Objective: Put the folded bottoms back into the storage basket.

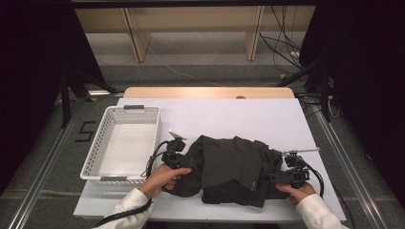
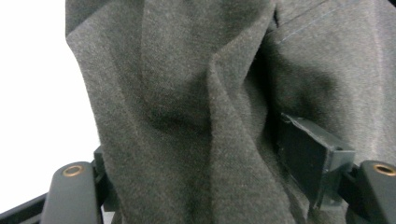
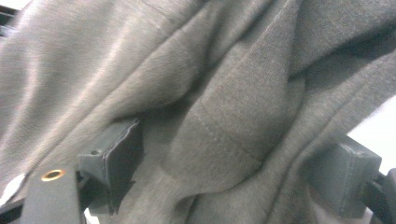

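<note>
A dark grey garment lies crumpled on the white table top, toward the near edge. My left gripper reaches into its left edge, and my right gripper reaches into its right edge. In the left gripper view a thick fold of the cloth hangs between the wide-set jaws of the left gripper. It hides one pad, and a dark gap shows beside the other. In the right gripper view a seamed fold lies between the spread jaws of the right gripper.
A white perforated basket stands on the left part of the table, with nothing inside, close to the left hand. Beyond the far table edge are wooden furniture legs and cables on the floor. Metal rails run along both sides.
</note>
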